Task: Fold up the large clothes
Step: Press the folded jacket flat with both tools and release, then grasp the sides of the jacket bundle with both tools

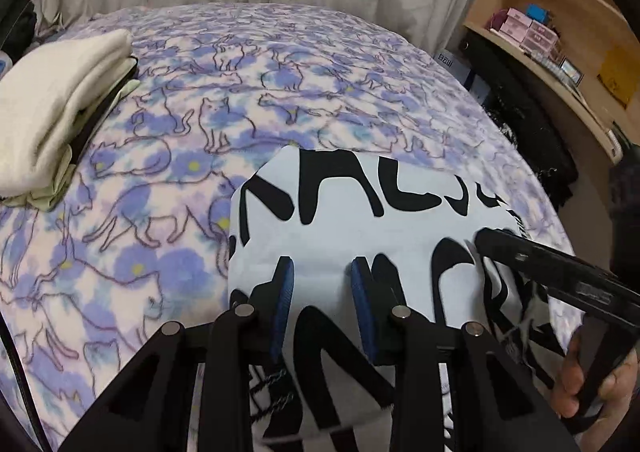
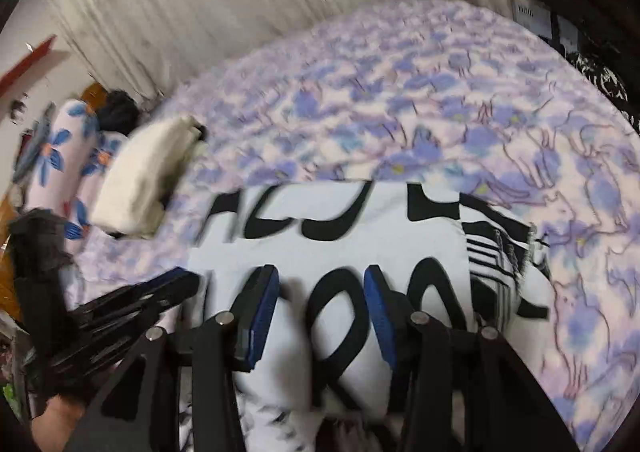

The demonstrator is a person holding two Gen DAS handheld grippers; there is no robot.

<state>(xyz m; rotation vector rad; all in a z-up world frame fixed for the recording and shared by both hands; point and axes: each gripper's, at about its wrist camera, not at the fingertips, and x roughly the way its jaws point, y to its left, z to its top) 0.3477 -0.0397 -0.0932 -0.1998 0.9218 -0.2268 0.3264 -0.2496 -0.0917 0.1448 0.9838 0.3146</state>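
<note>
The white garment with big black letters (image 1: 360, 228) lies folded at the near edge of the bed (image 1: 240, 63), on its purple cat-print blanket. The left gripper (image 1: 322, 292) hangs over it, blue pads apart, gripping nothing. The right gripper (image 2: 320, 300) is likewise released above the cloth. A folded cream pile (image 1: 60, 111) sits far left, well apart.
</note>
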